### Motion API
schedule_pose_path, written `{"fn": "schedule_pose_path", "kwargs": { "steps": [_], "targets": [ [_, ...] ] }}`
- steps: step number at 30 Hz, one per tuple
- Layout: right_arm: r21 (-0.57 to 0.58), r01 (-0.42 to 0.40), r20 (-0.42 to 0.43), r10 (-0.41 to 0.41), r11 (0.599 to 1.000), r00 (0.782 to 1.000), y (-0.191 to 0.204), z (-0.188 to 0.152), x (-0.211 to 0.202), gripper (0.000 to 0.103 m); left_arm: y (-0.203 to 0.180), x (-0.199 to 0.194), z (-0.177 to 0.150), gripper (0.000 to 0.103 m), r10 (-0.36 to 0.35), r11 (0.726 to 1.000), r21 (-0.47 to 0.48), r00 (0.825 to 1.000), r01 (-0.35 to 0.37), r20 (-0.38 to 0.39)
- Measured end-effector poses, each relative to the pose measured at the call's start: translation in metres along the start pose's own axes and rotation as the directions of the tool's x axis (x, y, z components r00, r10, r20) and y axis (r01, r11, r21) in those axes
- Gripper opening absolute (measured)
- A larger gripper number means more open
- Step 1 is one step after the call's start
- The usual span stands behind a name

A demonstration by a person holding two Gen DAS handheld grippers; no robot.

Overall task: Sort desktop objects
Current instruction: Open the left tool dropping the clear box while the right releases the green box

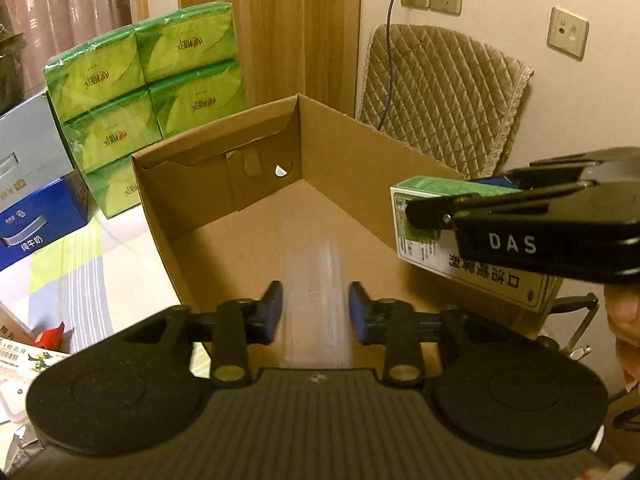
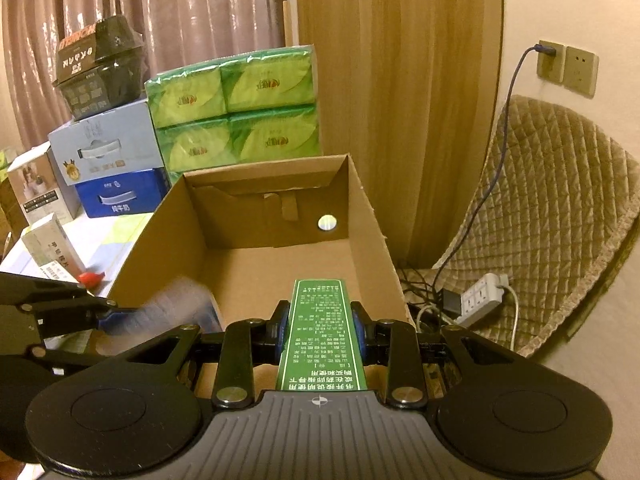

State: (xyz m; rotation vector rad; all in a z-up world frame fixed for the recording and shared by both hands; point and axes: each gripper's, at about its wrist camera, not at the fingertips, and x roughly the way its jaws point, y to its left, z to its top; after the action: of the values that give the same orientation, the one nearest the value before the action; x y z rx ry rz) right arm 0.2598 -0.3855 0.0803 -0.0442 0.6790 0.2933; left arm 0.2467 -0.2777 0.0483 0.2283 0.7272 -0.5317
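Note:
An open cardboard box (image 1: 360, 152) stands before both grippers; its inside looks bare, and it also shows in the right wrist view (image 2: 360, 216). My left gripper (image 1: 316, 312) is shut on a clear plastic item (image 1: 316, 280), blurred, held over the box's near edge. My right gripper (image 2: 320, 328) is shut on a green and white medicine box (image 2: 320, 328), held over the near right part of the box. That medicine box (image 1: 424, 216) also shows at the right of the left wrist view. The left gripper with the clear item (image 2: 176, 304) shows at the left of the right wrist view.
Green tissue packs (image 2: 236, 116) are stacked behind the box, beside blue and grey cartons (image 2: 112, 168) and a black container (image 2: 100, 72). Small boxes (image 2: 52, 244) lie on the tablecloth at left. A quilted chair (image 2: 560, 208) and power strip (image 2: 480, 292) are at right.

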Motion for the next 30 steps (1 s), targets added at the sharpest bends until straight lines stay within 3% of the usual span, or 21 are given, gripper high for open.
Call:
{"fn": "schedule_pose_path", "kwargs": {
  "steps": [5, 15, 16, 19, 24, 30],
  "targets": [
    [0.000, -0.006, -0.008, 0.006, 1.000, 1.000, 0.001, 0.000, 0.006, 0.028, 0.001, -0.008, 0.000, 0.037, 0.005, 1.000, 0.003, 1.000, -0.005, 0.018],
    [0.016, -0.037, 0.000, 0.037, 0.999, 0.999, 0.011, 0.001, 0.019, 0.028, 0.021, -0.061, -0.009, 0.046, 0.055, 0.998, -0.050, 0.993, -0.050, 0.100],
    [0.017, -0.037, 0.007, 0.037, 0.999, 0.999, 0.012, 0.002, 0.019, 0.030, 0.023, -0.066, -0.009, 0.046, 0.057, 0.997, -0.055, 0.993, -0.051, 0.107],
    [0.035, -0.042, 0.030, 0.040, 0.999, 0.999, 0.013, 0.004, 0.012, 0.054, 0.027, -0.080, -0.013, 0.049, 0.058, 0.996, -0.068, 0.991, -0.050, 0.123],
    [0.029, -0.040, 0.056, 0.038, 0.999, 0.998, 0.017, 0.004, -0.011, 0.057, 0.039, -0.106, -0.031, 0.053, 0.093, 0.990, -0.119, 0.987, -0.078, 0.133],
    [0.016, -0.068, 0.113, 0.066, 0.998, 0.991, 0.035, 0.003, -0.055, 0.076, 0.057, -0.145, -0.064, 0.060, 0.151, 0.975, -0.184, 0.981, -0.127, 0.122]
  ]
}}
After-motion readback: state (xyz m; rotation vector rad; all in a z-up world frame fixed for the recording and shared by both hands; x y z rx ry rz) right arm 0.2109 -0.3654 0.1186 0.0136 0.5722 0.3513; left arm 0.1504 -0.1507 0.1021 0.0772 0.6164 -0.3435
